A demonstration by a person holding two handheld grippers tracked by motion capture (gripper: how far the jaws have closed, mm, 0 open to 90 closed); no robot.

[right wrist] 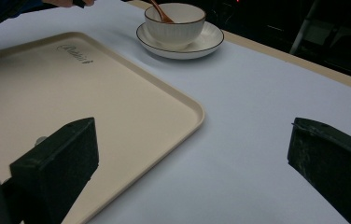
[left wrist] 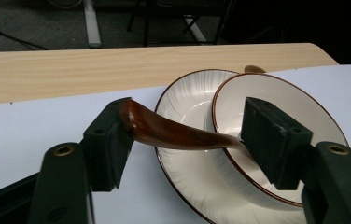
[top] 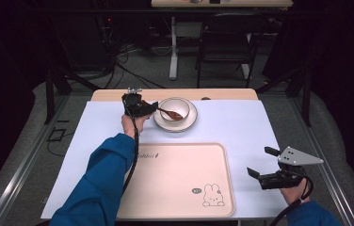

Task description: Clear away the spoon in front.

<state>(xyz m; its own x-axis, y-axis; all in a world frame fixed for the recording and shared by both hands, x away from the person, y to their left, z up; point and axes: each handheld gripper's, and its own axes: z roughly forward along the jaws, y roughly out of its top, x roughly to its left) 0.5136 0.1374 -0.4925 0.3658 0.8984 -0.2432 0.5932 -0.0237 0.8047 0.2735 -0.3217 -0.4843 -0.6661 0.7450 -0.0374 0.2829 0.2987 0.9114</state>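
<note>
A white ribbed bowl (top: pixel 174 109) stands on a matching saucer (top: pixel 189 123) at the far middle of the table. A brown wooden spoon (top: pixel 169 113) leans in the bowl with its handle toward the left. My left gripper (top: pixel 152 107) is at that handle and stands open. In the left gripper view the spoon (left wrist: pixel 173 130) spans the gap, its handle tip against the left jaw, with the bowl (left wrist: pixel 281 91) and saucer (left wrist: pixel 187 98) behind. My right gripper (top: pixel 261 161) hangs open with nothing in it, just right of the beige tray (top: pixel 175 188).
The tray (right wrist: pixel 71 93), bare and printed with a rabbit (top: pixel 213 195), lies at the near middle on a white sheet (top: pixel 241 122). A strip of wooden tabletop (top: pixel 109 95) shows behind the bowl. A chair (top: pixel 227 42) and table legs stand beyond the table.
</note>
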